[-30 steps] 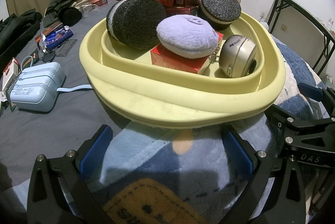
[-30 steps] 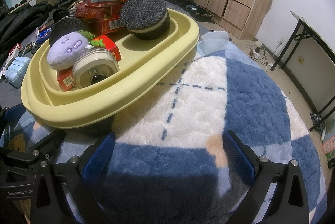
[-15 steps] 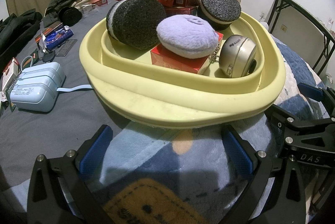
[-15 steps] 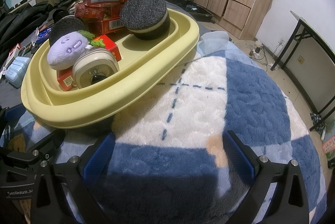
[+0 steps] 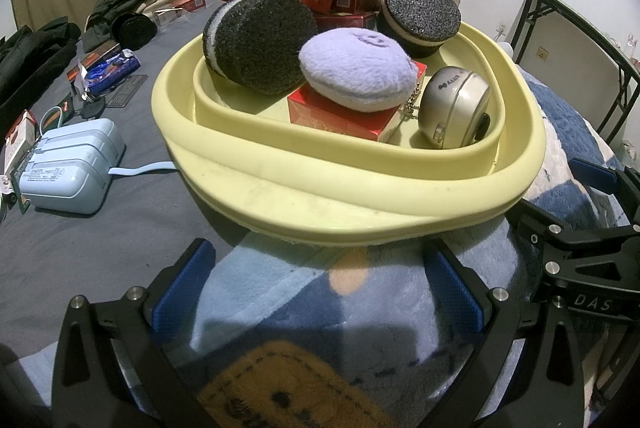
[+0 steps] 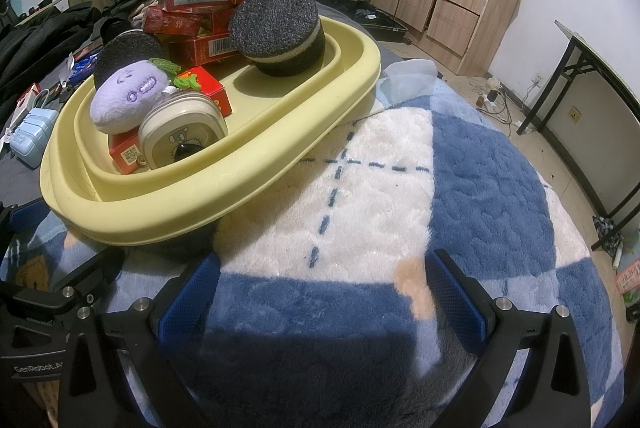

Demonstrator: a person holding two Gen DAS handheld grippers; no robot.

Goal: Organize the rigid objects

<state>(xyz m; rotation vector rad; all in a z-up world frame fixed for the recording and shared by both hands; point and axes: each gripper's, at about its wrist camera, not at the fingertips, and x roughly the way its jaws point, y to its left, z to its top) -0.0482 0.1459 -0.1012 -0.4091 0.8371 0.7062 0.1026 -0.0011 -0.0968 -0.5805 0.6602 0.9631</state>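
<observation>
basin [image 5: 328,195]: holds sponges, plush [image 5: 356,69], boxes, clock [image 5: 456,111] (seemingly mostly done)
left: charger [image 5: 72,163], far clutter
grippers: left gripper [image 5: 316,292], right gripper [image 6: 320,292] both spread, empty

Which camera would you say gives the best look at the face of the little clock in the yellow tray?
The right wrist view: the clock faces it, dial visible. The left wrist view shows only its silver back and side.

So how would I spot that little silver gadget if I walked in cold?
Find the big pale yellow tub sitting on the blue and white fleece blanket. Inside it, near the front edge, beside the red box with the purple plush on top, stands the silver gadget. It is the only shiny metallic thing there, rounded with a cream face.
</observation>
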